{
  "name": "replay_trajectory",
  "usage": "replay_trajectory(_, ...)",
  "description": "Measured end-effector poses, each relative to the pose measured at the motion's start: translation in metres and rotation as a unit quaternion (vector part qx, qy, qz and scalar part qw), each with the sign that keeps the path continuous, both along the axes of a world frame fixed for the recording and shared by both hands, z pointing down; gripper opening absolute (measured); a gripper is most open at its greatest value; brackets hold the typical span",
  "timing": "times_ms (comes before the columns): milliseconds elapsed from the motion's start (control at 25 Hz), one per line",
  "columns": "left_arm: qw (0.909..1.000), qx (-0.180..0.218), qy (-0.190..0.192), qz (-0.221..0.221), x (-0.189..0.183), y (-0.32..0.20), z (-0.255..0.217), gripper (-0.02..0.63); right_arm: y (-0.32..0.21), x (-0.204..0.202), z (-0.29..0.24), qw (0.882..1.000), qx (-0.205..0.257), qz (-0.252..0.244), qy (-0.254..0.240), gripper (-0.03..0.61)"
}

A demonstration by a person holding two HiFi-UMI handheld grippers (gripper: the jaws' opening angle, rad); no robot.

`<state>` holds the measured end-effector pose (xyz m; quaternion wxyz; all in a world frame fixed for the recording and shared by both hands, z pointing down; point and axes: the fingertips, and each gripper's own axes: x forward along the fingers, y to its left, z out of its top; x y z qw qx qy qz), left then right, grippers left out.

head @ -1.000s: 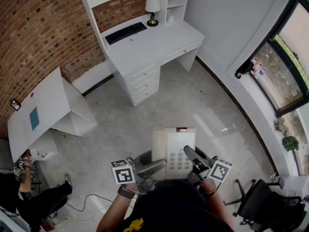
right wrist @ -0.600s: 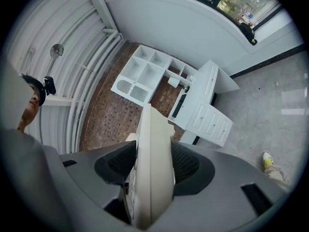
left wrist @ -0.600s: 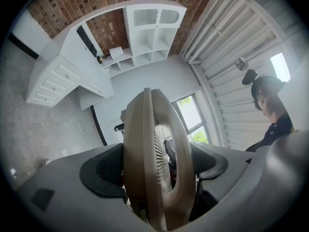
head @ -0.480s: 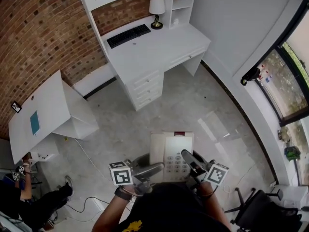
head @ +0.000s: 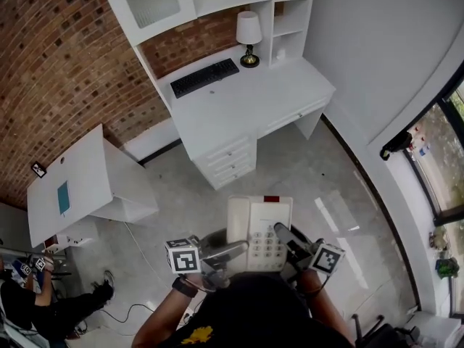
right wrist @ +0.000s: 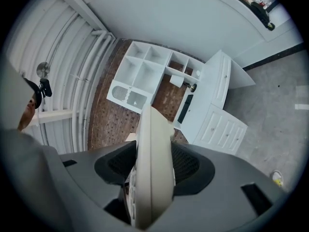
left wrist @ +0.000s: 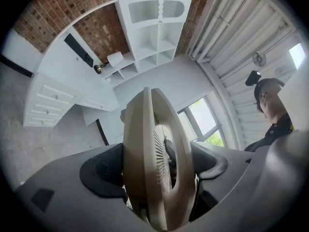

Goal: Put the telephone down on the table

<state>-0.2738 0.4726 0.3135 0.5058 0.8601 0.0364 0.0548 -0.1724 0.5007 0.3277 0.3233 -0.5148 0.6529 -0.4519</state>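
Observation:
A cream telephone [head: 259,227] with a keypad and handset is held in the air in front of the person, above the floor. My left gripper [head: 235,249] is shut on the telephone's left edge [left wrist: 153,163], and my right gripper [head: 281,232] is shut on its right edge [right wrist: 153,173]. In each gripper view the telephone stands edge-on, pinched between both dark pads. The white desk [head: 246,104] stands ahead, against the brick wall, well apart from the telephone.
On the desk lie a black keyboard [head: 204,77] and a lamp [head: 249,32], with shelves [head: 290,20] behind. A smaller white table [head: 76,183] stands at the left. A seated person [head: 43,307] and floor cables [head: 138,307] are at the lower left. Windows line the right wall.
The view has moved toward the desk, which now sits lower and larger in the head view. Both grippers keep their hold on the telephone in the same pose.

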Motion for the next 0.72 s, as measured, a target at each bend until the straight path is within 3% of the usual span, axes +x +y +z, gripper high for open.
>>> replay_trajectory(200,0.9997,0.013,-0.006,-0.021,0.055,-0.036,-0.01,0.431,-0.042,0.055,-0.011,1.0,0.024,-0.019,-0.007,0.216)
replay_trajectory(720,0.999,0.022,0.007,-0.038,0.117,-0.137,0.013,0.432,-0.144,0.119,0.01,0.999,0.023,-0.03,0.007,0.216)
